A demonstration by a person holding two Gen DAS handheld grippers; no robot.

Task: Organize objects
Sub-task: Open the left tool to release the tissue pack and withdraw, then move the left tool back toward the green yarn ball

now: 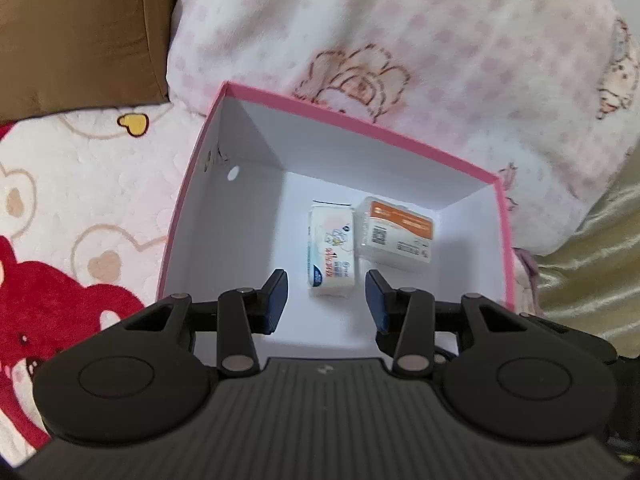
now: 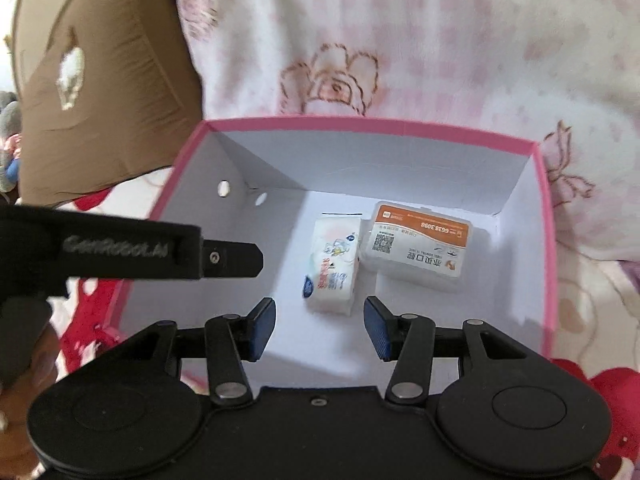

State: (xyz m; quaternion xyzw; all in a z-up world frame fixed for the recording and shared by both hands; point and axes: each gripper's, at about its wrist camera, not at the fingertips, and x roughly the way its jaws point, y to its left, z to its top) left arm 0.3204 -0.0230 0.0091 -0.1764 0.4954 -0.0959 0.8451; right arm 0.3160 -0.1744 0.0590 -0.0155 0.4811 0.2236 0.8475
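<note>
A pink box (image 1: 360, 120) with a white inside stands open on the bed; it also shows in the right wrist view (image 2: 360, 122). On its floor lie a small white tissue pack (image 1: 331, 256) (image 2: 332, 268) and, touching its right side, a clear plastic case with an orange label (image 1: 398, 236) (image 2: 418, 246). My left gripper (image 1: 326, 300) is open and empty above the box, just short of the tissue pack. My right gripper (image 2: 320, 326) is open and empty above the box's near part. The left gripper's body (image 2: 120, 248) shows at the left of the right wrist view.
The box sits on a fleece blanket with red bear prints (image 1: 60, 240). A white and pink rose-print quilt (image 1: 400, 40) is bunched behind it. A brown pillow (image 1: 80, 32) lies at the back left. Pale green fabric (image 1: 592, 272) is at the right.
</note>
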